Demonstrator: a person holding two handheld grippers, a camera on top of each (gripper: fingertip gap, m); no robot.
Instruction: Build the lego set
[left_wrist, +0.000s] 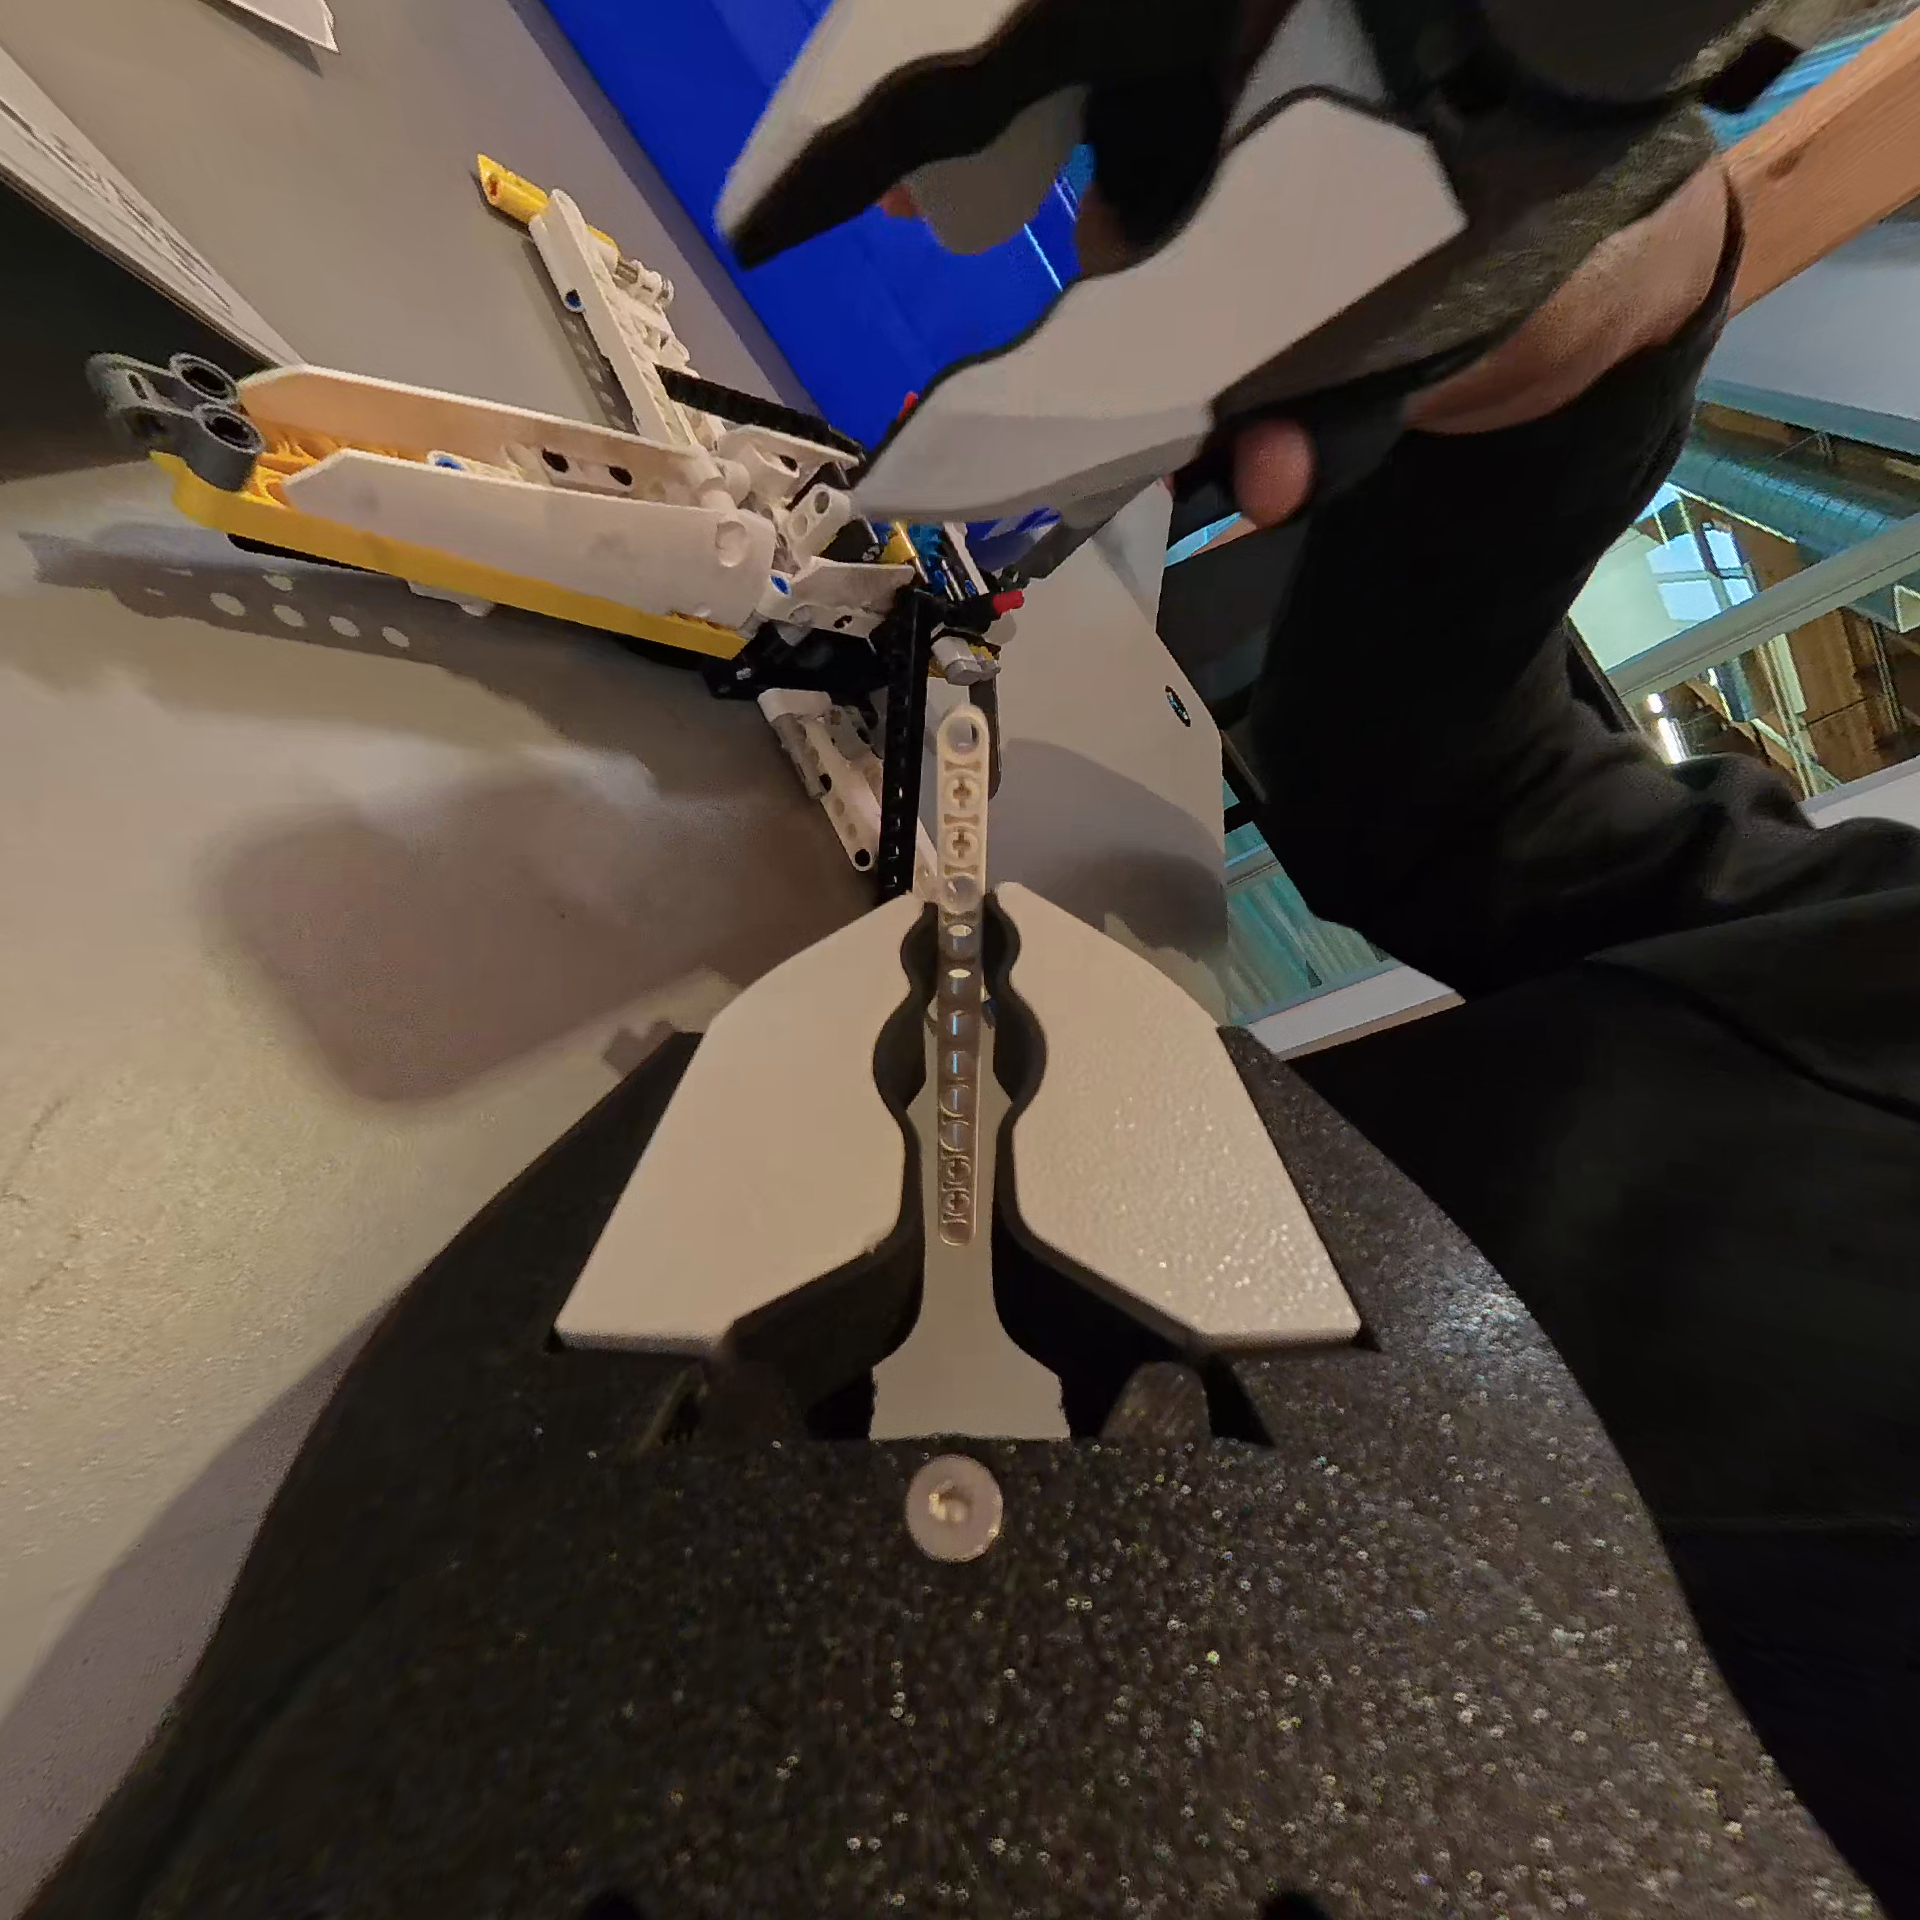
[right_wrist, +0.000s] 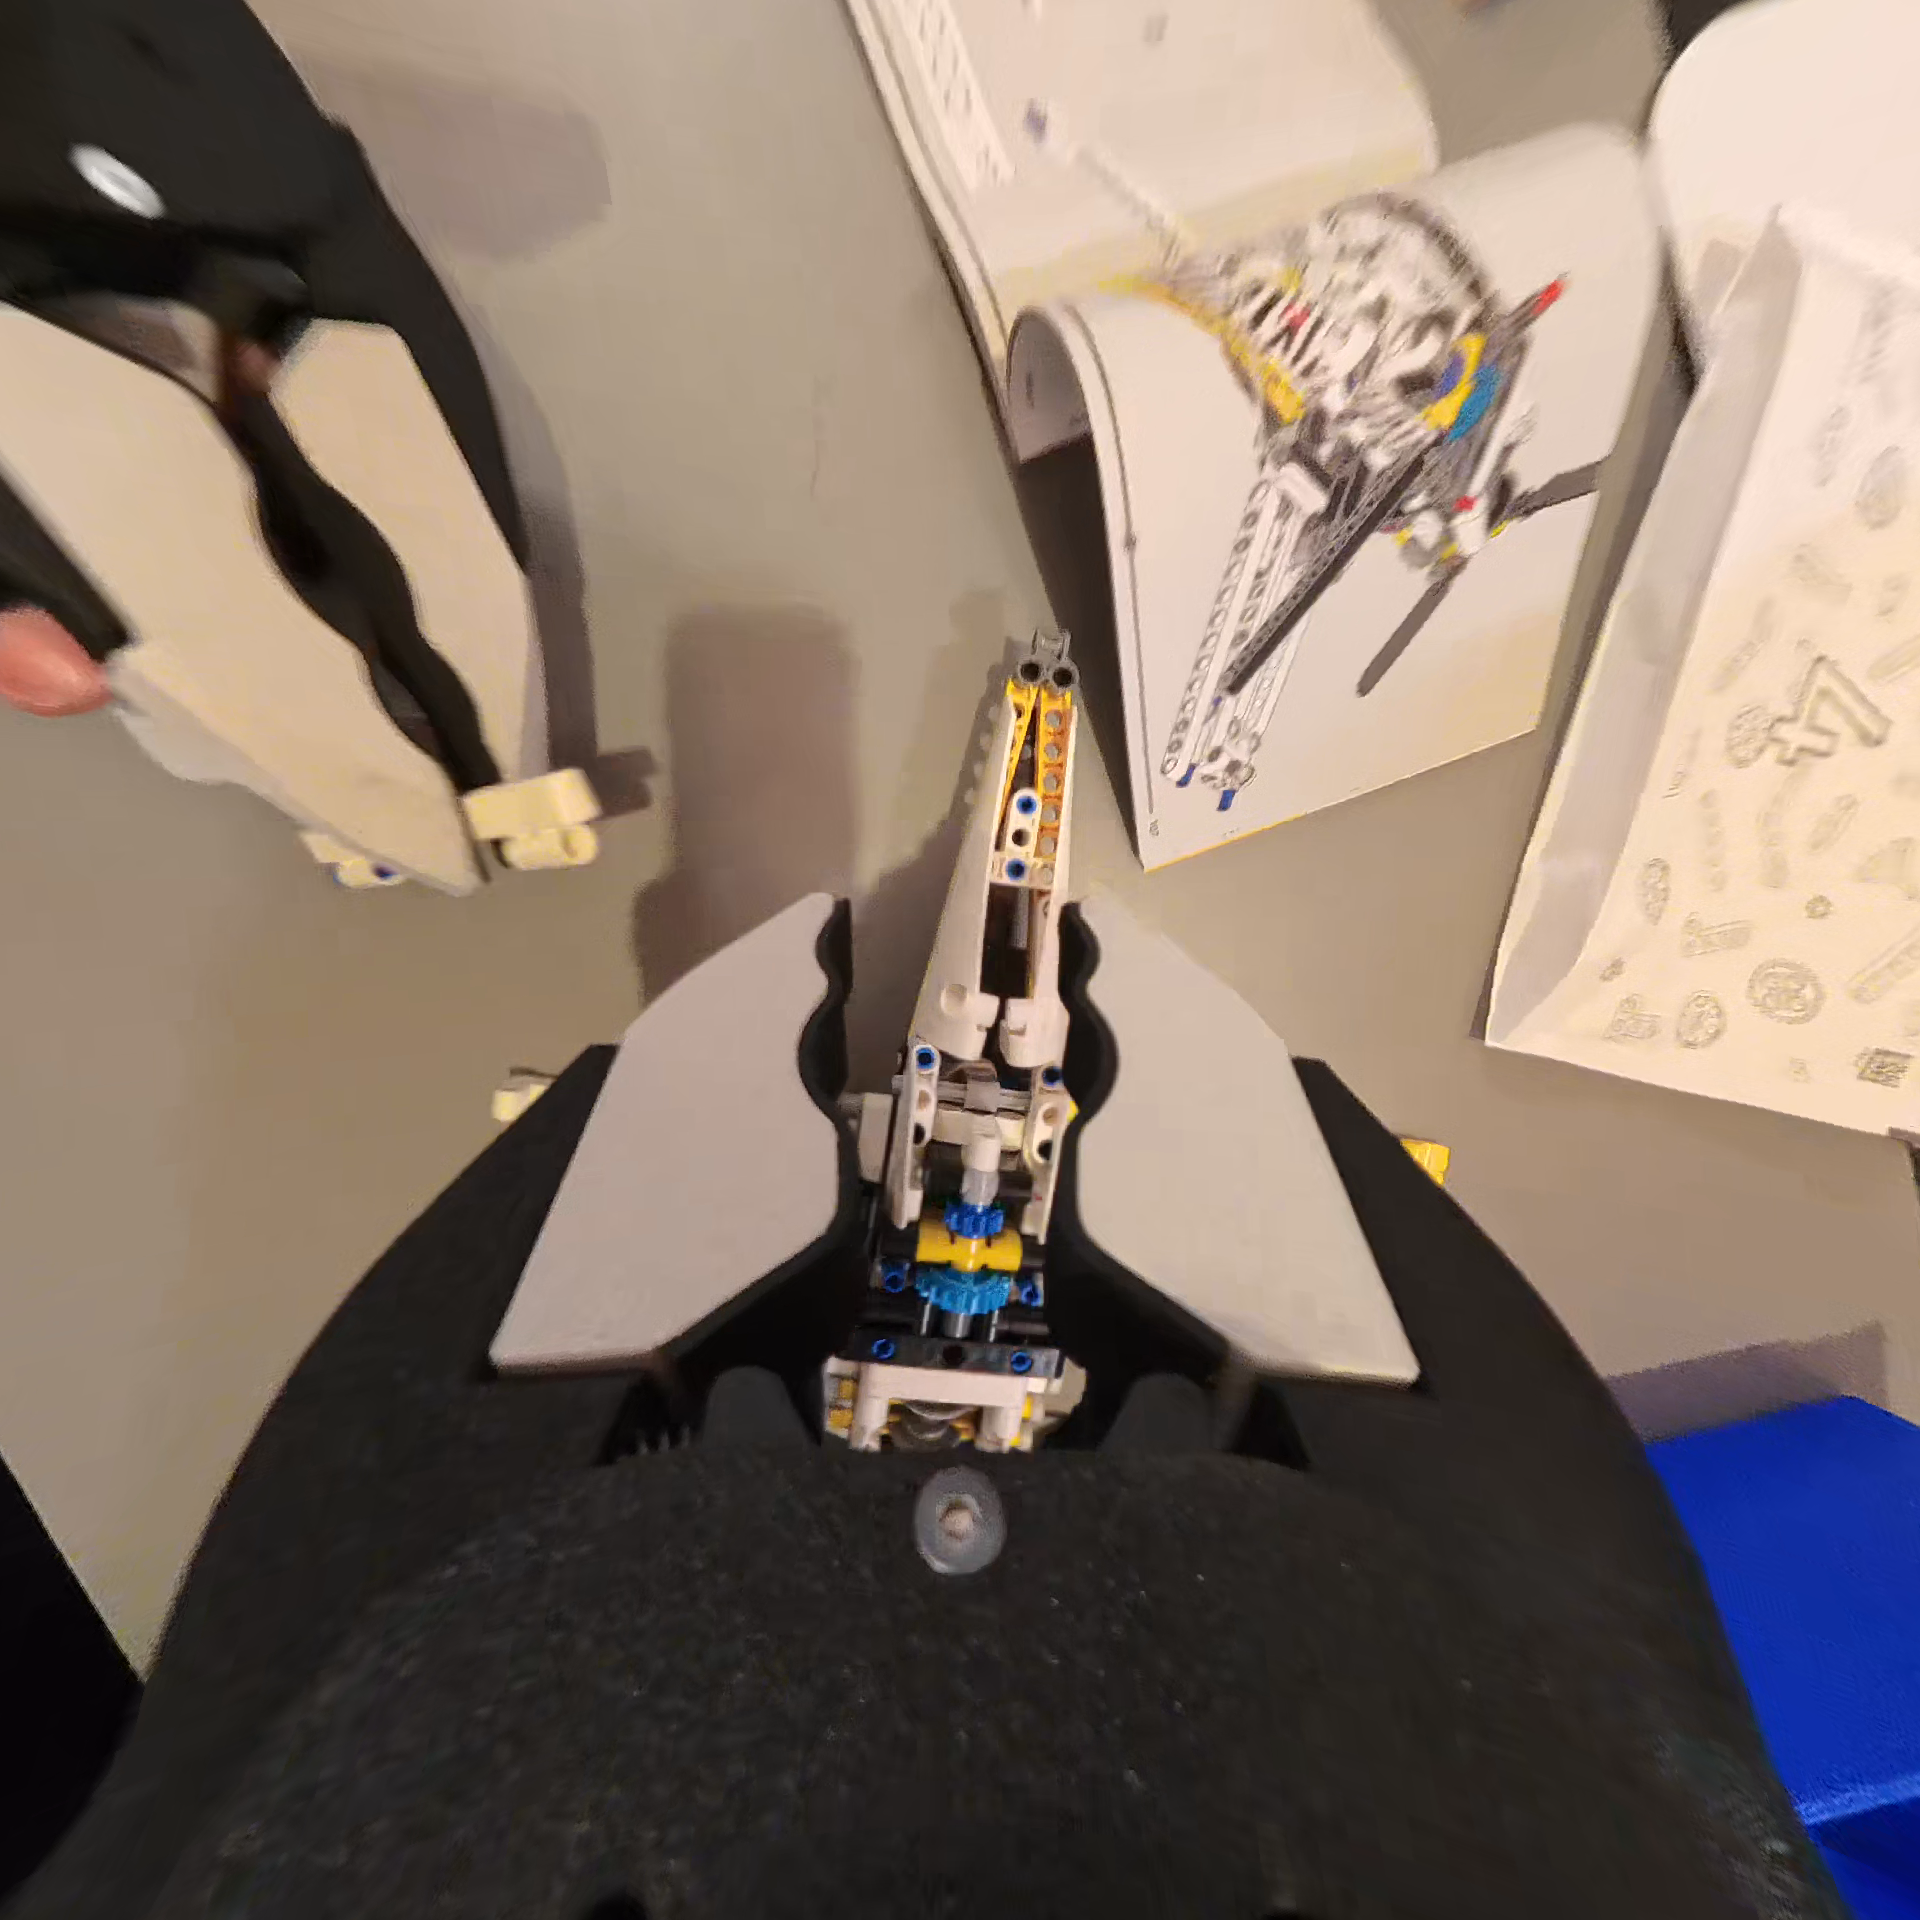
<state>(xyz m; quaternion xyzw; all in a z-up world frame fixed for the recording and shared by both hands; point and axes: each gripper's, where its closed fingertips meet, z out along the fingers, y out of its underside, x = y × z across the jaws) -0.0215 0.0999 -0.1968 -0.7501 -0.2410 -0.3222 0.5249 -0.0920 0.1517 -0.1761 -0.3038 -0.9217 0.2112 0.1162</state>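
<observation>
Left gripper (left_wrist: 961, 914): jaws nearly closed, both pads pressing on the flat sides of a thin white perforated beam (left_wrist: 962, 810). The beam's long axis runs straight along the fingers; its rounded free end sticks out past the fingertips toward the brick model (left_wrist: 540, 499), and its rear end lies deep between the pads. It shows a single row of round and cross-shaped holes. Right gripper (right_wrist: 961, 935): jaws spread wide, straddling the rear body of the model. The right pad lies against the model's white side panel, while a gap shows at the left pad, so nothing is clamped. The model lies on the grey desk (right_wrist: 727, 416), long axis along the right gripper's fingers, and tapers to a nose with two dark grey round connectors (right_wrist: 1047, 675) pointing away from that gripper. Its build: white tapered panels over yellow beams, blue pins, a blue gear and a yellow block at the rear. Open instruction sheets (right_wrist: 1351, 520) lie toward the desk's far right. A blue box (right_wrist: 1808, 1558) sits at the near right edge.
</observation>
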